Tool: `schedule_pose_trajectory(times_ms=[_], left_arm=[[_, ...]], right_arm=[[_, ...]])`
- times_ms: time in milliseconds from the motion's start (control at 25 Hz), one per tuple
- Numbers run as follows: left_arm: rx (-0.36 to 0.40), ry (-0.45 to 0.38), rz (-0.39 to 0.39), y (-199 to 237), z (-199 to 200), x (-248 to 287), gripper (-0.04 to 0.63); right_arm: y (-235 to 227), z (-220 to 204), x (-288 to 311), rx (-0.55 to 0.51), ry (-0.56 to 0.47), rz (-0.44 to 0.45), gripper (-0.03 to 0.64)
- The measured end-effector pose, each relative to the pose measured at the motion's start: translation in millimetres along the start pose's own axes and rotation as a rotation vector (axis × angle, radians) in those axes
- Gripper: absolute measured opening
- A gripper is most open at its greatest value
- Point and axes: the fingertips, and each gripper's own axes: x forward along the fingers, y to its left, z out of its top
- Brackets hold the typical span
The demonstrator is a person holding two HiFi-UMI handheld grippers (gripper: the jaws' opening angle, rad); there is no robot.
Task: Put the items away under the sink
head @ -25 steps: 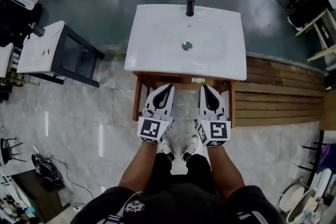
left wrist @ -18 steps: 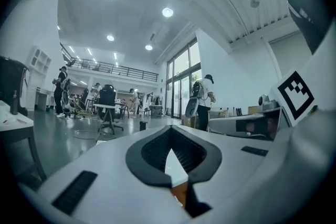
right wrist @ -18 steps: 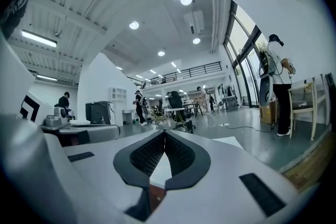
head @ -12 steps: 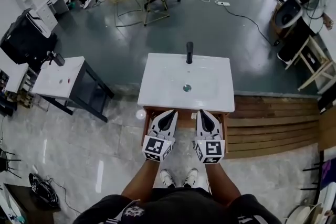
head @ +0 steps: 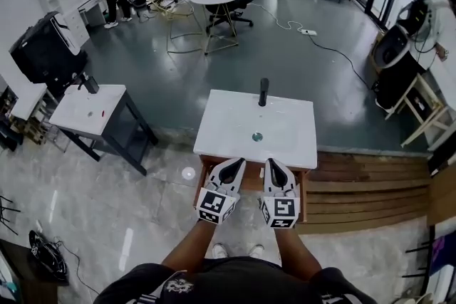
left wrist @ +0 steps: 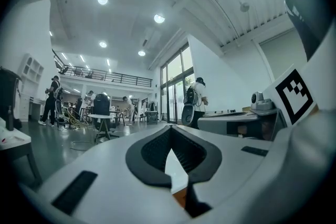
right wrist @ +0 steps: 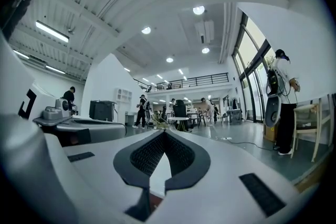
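Left gripper [head: 234,163] level, jaws together | right gripper [head: 273,162] likewise, alongside

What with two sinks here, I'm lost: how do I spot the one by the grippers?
Find the wooden plank platform on the right. The sink stands at its left end. The other sink has a black stand; this frame is brown wood.

No word, number or brand name can be read anywhere. The only printed signs are black-and-white square markers [head: 216,206] on the left gripper [head: 234,163] and the right gripper [head: 273,163], at six o'clock from the sink [head: 226,142].
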Motion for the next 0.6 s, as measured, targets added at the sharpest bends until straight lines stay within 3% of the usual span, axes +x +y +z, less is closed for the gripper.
schedule_pose_trajectory(times_ms=[600], left_arm=[[0.009, -0.002, 0.027, -12.6, 8.8, -4.5, 0.0]], right_arm=[[-4.5, 8.4, -12.8, -0.005, -0.013, 0.03, 0.025]])
